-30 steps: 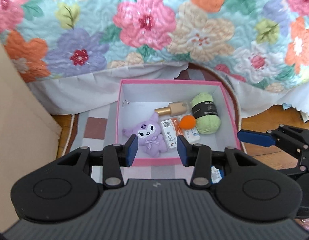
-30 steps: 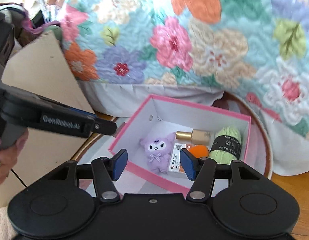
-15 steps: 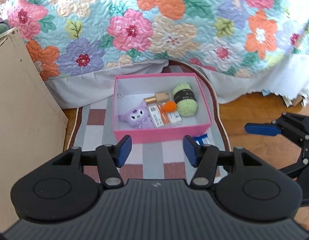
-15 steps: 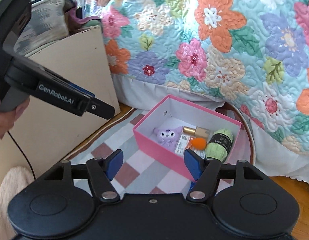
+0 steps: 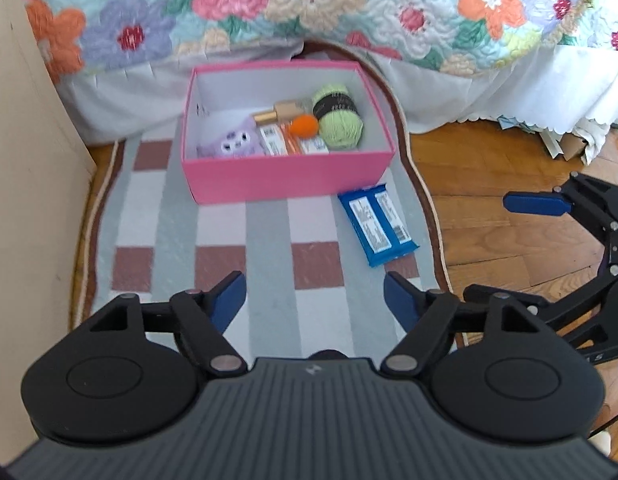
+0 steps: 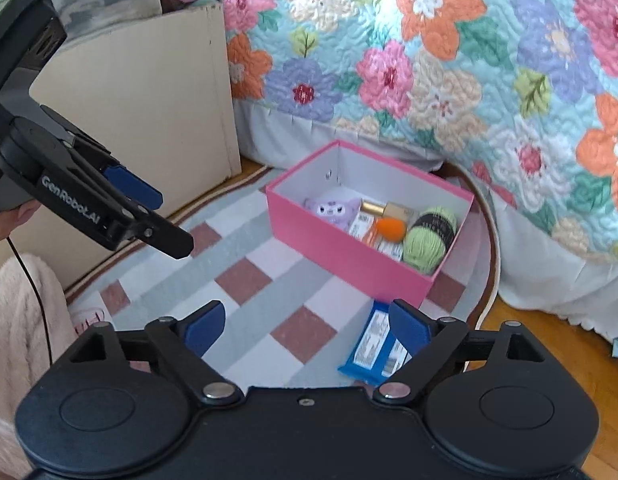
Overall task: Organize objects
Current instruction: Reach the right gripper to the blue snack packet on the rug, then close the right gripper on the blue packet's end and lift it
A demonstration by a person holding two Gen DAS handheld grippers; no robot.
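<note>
Both hand-held grippers have drawn back from the pink box (image 5: 287, 176), which looks smaller than a second ago. The left hand-held gripper (image 5: 313, 300) and right hand-held gripper (image 6: 307, 326) tilt down over the rug (image 5: 269, 236), jaws just opened wide, holding nothing. A blue packet (image 5: 375, 224) lies just beside the box's near right corner; a green yarn ball (image 5: 341, 120) sits inside.

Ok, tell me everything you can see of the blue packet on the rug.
The blue packet is a flat, glossy wrapper, plastic by its look, with two white printed label panels side by side; the print is too small to read. It lies flat on the checked rug, outside the pink box, near the box's front right corner, angled away from it. Whether it touches the box is unclear. Neither gripper touches it.
</note>
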